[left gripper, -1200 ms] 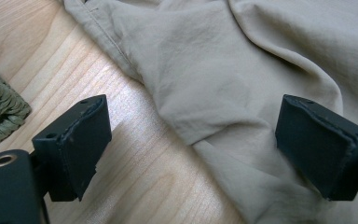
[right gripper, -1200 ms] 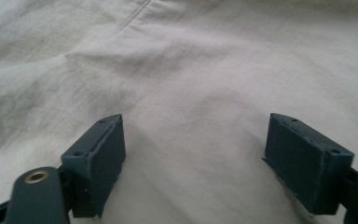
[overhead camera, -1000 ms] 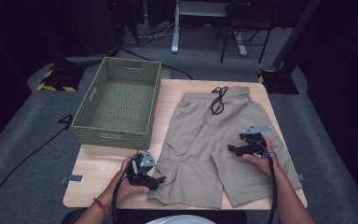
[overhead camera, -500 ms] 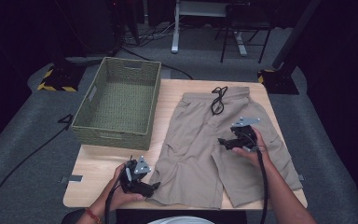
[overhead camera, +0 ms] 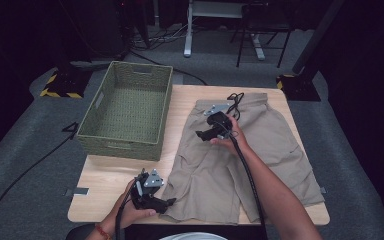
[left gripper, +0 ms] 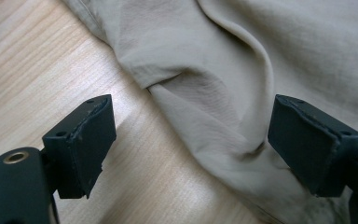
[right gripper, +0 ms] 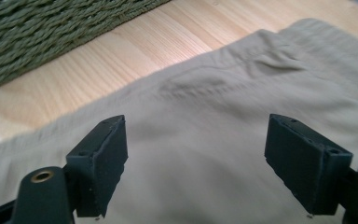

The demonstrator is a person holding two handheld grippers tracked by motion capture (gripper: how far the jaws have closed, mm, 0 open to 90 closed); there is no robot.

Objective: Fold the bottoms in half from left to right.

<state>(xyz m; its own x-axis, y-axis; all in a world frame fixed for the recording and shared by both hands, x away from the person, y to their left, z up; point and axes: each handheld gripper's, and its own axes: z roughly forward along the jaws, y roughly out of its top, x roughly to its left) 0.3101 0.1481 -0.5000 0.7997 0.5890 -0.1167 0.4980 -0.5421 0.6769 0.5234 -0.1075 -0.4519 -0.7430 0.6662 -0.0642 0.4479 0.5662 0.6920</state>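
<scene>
**One pair of shorts, one basket, two grippers**

Beige cloth shorts point(overhead camera: 240, 155) flat on the wooden desk point(overhead camera: 115, 175), beside one green woven basket point(overhead camera: 127, 112). Left gripper point(left gripper: 191, 144) at the hem fold, right gripper point(right gripper: 193, 163) over the waistband; both jaws wide, gripping nothing.

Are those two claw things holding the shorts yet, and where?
No. Both the left gripper and right gripper are open over the shorts, gripping nothing.

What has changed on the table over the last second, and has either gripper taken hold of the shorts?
The right gripper swung from the shorts' right leg up and left toward the waistband, jaws open over the cloth. The left gripper stayed at the left hem, jaws closing slightly around a fold but not pinching. Shorts and basket lie as before.
</scene>
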